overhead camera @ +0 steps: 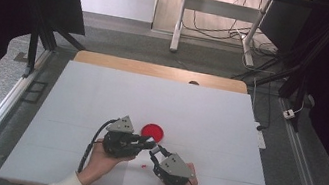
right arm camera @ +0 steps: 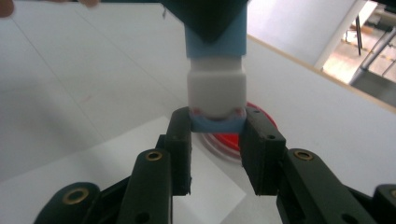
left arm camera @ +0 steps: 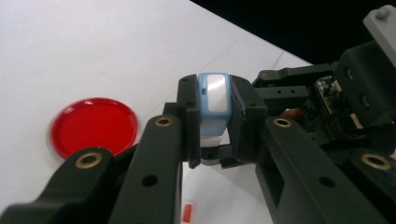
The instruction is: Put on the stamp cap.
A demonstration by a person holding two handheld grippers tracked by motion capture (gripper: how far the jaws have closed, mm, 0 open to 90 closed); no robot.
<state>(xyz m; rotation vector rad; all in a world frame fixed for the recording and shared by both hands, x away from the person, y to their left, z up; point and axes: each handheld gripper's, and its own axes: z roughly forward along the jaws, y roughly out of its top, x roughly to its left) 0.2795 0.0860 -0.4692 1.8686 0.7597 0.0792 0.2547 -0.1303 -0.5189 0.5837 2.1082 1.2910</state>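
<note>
Right gripper view: the blue-and-white container (right arm camera: 216,79) spans both tools above the worktop (overhead camera: 101,92), long axis running between them, left hand-held gripper (left arm camera: 212,116) clenched on its blue body, right hand-held gripper (right arm camera: 217,126) clenched on its blue end cap.

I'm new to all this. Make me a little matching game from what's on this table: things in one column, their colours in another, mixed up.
Things:
1. round dish
2. sheet covering the table
3. small block held between both tongs
4. three-cornered plate on the left tongs

Colours:
a. grey
b. light blue and white
c. red
d. white

Pairs: 1-c, 2-d, 3-b, 4-a
</note>
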